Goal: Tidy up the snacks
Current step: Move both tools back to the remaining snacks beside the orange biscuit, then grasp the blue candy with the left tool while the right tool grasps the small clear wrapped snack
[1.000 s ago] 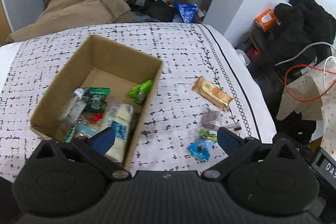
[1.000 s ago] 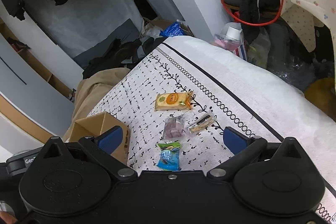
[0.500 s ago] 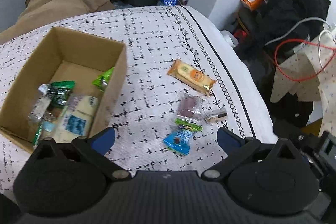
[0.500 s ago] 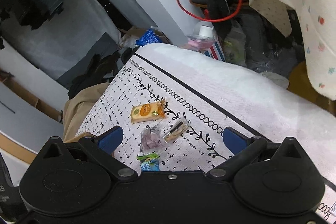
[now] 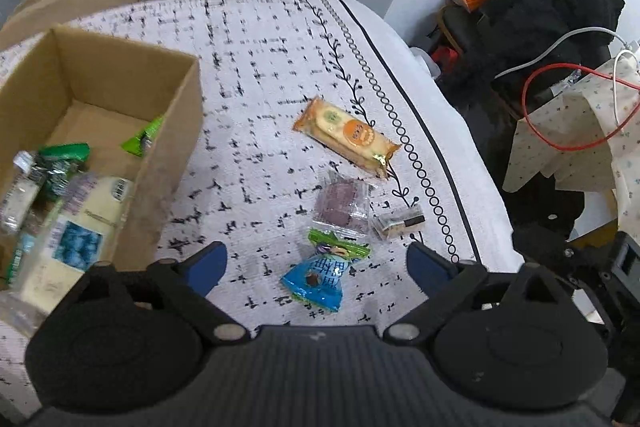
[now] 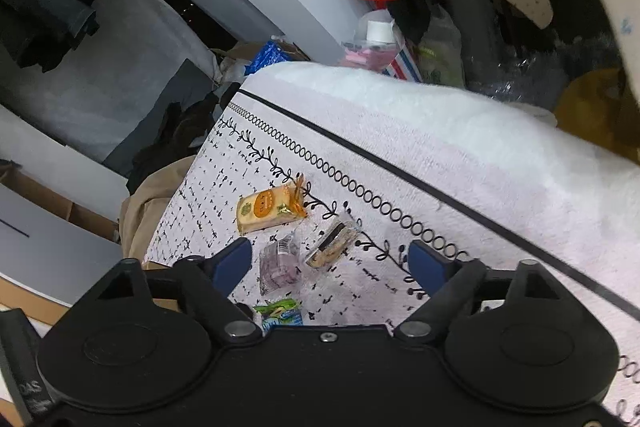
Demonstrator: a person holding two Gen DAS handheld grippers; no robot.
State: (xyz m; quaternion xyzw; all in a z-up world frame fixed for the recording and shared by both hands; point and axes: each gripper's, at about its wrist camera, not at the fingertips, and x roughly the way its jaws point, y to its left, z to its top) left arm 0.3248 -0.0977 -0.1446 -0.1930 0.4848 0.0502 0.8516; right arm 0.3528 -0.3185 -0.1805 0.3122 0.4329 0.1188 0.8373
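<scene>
We've swung our left hand-held gripper (image 5: 316, 265) right from the cardboard box (image 5: 172, 131), spread wide and empty over the blue-and-green candy packet (image 5: 320, 277), right hand-held gripper (image 6: 331, 263) likewise released.

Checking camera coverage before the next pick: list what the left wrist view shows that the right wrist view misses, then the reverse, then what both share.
Only the left wrist view shows the inside of the cardboard box with snacks in it, and the open left gripper.

Only the right wrist view shows the white-capped bottle beyond the bed edge, and the open right gripper.

Both show the orange cracker pack, purple snack, blue candy and patterned cloth.
</scene>
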